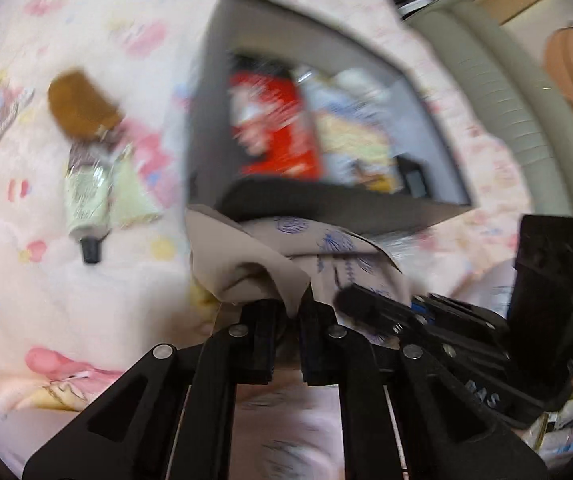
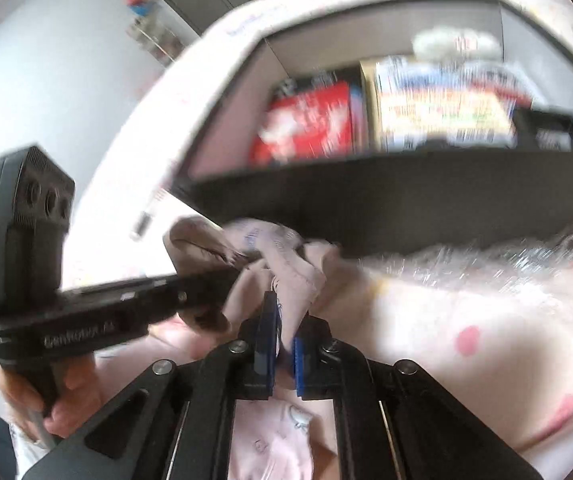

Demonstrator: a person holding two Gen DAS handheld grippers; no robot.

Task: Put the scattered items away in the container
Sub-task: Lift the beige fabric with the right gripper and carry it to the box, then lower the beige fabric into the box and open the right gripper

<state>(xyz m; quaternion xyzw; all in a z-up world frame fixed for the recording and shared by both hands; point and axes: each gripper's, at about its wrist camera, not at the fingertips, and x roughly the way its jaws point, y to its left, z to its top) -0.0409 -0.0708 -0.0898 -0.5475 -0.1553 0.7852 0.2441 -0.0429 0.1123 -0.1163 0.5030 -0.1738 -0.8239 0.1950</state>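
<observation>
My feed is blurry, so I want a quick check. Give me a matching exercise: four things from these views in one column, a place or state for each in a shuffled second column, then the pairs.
Things:
1. beige printed cloth
2. red snack packet
3. pale green tube with a black cap
4. brown oval pouch

Places or states:
A. lying inside the grey rectangular storage box
B. pinched by both the left gripper and the right gripper
C. on the pink bedspread, touching the tube's far end
D. on the bedspread, cap pointing toward the camera

Pairs: 1-B, 2-A, 3-D, 4-C
</observation>
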